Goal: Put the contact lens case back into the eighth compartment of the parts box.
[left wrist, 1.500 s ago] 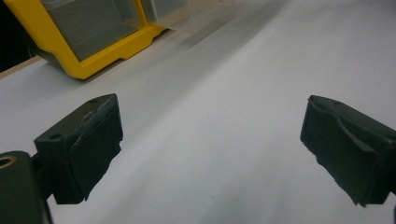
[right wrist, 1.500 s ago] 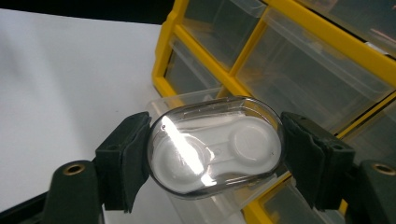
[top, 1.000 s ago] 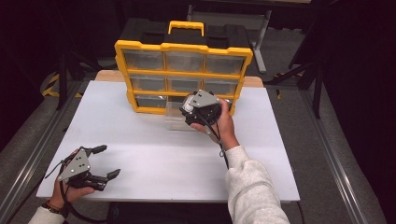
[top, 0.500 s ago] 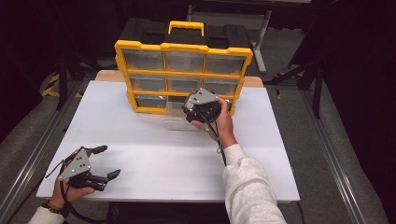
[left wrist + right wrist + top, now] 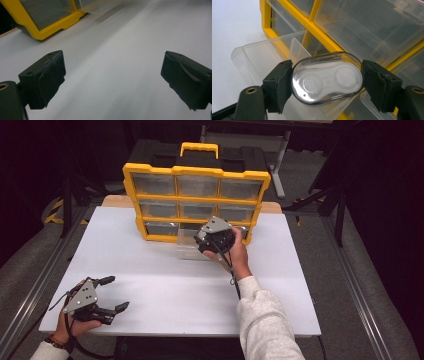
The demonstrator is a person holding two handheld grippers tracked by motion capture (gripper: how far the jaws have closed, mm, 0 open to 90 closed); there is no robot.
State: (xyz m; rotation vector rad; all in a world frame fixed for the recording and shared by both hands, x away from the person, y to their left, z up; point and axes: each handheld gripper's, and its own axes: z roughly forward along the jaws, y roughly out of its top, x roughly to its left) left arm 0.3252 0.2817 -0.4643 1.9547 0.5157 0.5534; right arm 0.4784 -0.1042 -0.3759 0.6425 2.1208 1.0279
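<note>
Little has moved: right tongs (image 5: 325, 80) still grip a contact lens case (image 5: 327, 78) above the pulled-out clear drawer (image 5: 262, 60); left tongs (image 5: 112, 80) rest open on the tabletop (image 5: 165, 285).

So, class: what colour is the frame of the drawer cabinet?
Yellow: the cabinet frame shows best in the high view.

Drawer cabinet (image 5: 196, 200) at table (image 5: 165, 290) rear centre; pulled-out drawer (image 5: 189, 249) in front; right gripper (image 5: 212, 240) with lens case (image 5: 327, 77) above drawer; left gripper (image 5: 111, 294) near front-left corner.
</note>
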